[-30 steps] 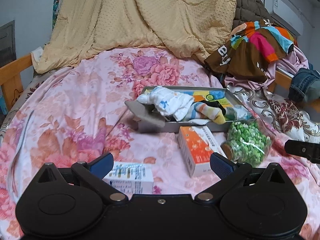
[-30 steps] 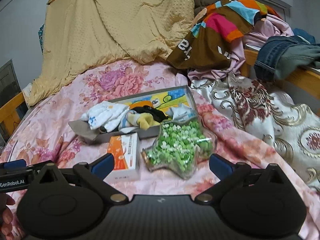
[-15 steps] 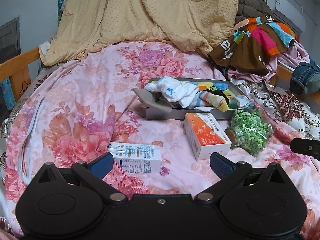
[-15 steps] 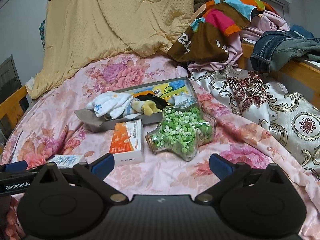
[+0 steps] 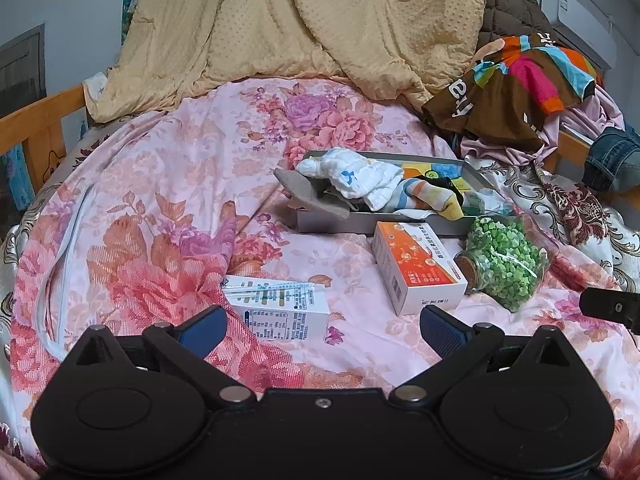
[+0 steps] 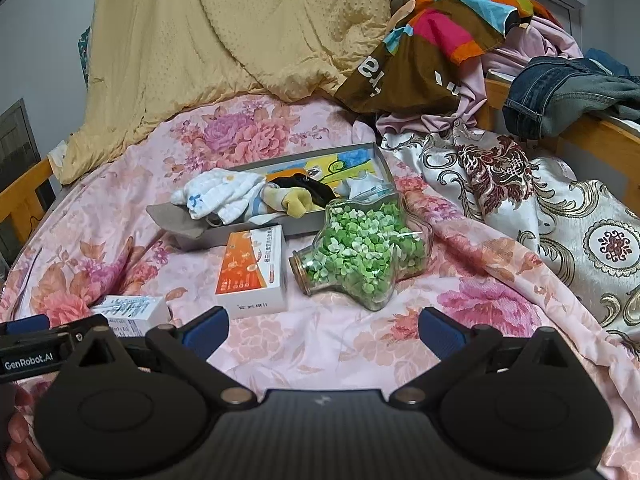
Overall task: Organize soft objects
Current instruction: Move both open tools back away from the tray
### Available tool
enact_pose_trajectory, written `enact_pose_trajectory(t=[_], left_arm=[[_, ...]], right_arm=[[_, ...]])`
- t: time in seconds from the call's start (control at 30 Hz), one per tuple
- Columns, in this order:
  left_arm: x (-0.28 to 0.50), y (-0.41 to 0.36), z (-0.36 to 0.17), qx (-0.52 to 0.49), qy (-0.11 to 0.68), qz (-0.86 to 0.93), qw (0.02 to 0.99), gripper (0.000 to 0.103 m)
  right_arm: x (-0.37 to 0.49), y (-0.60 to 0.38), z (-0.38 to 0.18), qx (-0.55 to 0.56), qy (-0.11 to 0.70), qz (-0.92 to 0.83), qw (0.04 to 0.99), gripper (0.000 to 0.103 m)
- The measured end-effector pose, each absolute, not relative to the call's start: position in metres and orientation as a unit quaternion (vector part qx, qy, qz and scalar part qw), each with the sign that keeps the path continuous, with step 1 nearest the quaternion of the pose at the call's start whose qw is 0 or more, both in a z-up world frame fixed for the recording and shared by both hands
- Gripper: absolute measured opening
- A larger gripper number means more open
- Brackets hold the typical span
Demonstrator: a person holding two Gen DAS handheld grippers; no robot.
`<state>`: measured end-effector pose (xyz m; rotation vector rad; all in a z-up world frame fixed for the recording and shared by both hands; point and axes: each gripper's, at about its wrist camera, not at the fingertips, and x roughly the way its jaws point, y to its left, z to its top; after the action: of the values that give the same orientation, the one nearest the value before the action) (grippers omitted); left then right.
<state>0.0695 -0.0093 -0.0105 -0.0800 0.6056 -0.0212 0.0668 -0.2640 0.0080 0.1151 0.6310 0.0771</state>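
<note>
A flat grey box (image 5: 332, 222) (image 6: 360, 151) lies on the flowered bed. In it are a white cloth (image 5: 360, 178) (image 6: 224, 194) and striped and yellow socks (image 5: 430, 196) (image 6: 294, 200). My left gripper (image 5: 322, 326) is open and empty, just behind a small white carton (image 5: 280, 308). My right gripper (image 6: 322, 326) is open and empty, a little short of the orange box (image 6: 252, 270) and the star-shaped jar (image 6: 364, 248) of green bits.
The orange box (image 5: 416, 266) and jar (image 5: 504, 262) lie in front of the grey box. A yellow quilt (image 5: 304, 20) is heaped at the back. Clothes (image 6: 440, 44) and jeans (image 6: 560, 92) are piled at the right on a wooden rail. The white carton (image 6: 128, 312) is at the left.
Both grippers have drawn back from the grey box, so more of the bed shows in front. Both jaws stay open. Nothing on the bed has moved.
</note>
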Motion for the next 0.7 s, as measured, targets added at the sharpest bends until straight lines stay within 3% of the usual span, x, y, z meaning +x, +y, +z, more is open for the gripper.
enact_pose_trajectory(t=[0.7], left_arm=[[0.0674, -0.0079, -0.0131, -0.044, 0.301, -0.007, 0.953, 0.102]], right_arm=[[0.0672, -0.2636, 0.0075, 0.055, 0.312, 0.038, 0.948, 0.103]])
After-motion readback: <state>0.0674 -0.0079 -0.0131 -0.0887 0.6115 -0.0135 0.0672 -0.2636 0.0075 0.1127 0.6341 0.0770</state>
